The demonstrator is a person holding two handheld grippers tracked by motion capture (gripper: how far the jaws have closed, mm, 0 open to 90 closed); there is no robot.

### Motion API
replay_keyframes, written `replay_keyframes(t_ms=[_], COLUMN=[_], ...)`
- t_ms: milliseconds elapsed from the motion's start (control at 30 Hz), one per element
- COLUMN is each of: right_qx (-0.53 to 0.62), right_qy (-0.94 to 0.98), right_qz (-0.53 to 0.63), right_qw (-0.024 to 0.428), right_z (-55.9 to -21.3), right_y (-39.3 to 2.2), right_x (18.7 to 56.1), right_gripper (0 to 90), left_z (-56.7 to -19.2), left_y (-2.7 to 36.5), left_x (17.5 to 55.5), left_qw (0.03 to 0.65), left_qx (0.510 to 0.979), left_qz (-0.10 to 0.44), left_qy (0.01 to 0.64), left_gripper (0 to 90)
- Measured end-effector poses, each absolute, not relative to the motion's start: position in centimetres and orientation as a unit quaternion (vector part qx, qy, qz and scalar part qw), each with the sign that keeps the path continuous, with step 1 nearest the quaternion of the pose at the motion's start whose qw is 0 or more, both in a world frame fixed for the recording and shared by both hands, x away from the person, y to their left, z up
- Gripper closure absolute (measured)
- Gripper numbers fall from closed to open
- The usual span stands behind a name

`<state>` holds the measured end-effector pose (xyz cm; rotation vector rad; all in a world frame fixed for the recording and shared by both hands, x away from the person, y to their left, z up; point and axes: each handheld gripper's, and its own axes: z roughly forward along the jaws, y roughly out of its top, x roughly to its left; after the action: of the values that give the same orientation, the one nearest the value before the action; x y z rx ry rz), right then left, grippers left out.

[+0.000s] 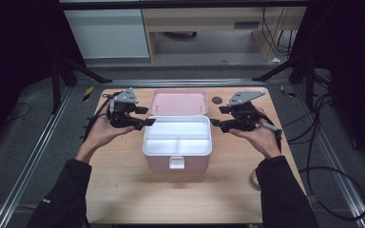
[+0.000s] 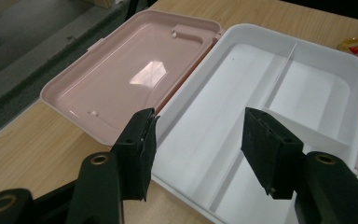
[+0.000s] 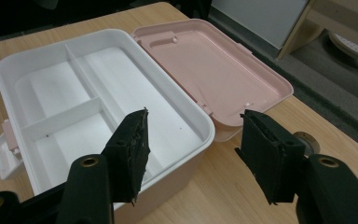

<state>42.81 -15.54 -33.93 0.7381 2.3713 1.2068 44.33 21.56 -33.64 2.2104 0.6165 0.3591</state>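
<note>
A pink box (image 1: 158,164) stands open at the middle of the wooden table, its pink lid (image 1: 179,102) lying flat behind it. A white tray (image 1: 177,154) with three empty compartments sits in the box. My left gripper (image 1: 146,116) is open at the tray's left rim, nothing between its jaws. My right gripper (image 1: 220,117) is open at the tray's right rim, also empty. In the left gripper view, the left gripper (image 2: 198,140) hovers over the tray (image 2: 242,70) beside the lid (image 2: 135,70). In the right gripper view, the right gripper (image 3: 193,144) hangs over the tray's (image 3: 121,70) corner near the lid (image 3: 214,65).
A small dark disc (image 1: 217,100) lies on the table (image 1: 123,190) right of the lid. A tape roll (image 1: 254,178) sits by the right sleeve near the front. The box's white latch (image 1: 177,163) faces the person. Dark stands and cables flank the table.
</note>
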Motion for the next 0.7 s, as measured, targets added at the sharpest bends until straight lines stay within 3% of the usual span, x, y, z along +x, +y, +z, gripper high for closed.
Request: replay_keyframes(t_ms=[367,533,700], right_qx=[0.193,0.164,0.126], right_qy=[0.879,0.895,0.919], right_qz=[0.4,0.379,0.34], right_qw=[0.175,0.168,0.154], right_z=[-33.0,-33.1,-33.7], right_y=[-13.6,-12.8,-11.8], right_x=[43.9,44.2,44.6], right_gripper=[44.0,44.7,46.4], left_z=[-34.1,-34.6,-35.0], left_y=[20.2,19.8,19.0], left_x=[44.9,44.9,45.5], left_qw=[0.36,0.347,0.294], left_qx=[0.908,0.919,0.942], left_qz=[0.113,0.098,0.092], left_qy=[0.184,0.16,0.131], left_gripper=[40.1,41.2,44.0])
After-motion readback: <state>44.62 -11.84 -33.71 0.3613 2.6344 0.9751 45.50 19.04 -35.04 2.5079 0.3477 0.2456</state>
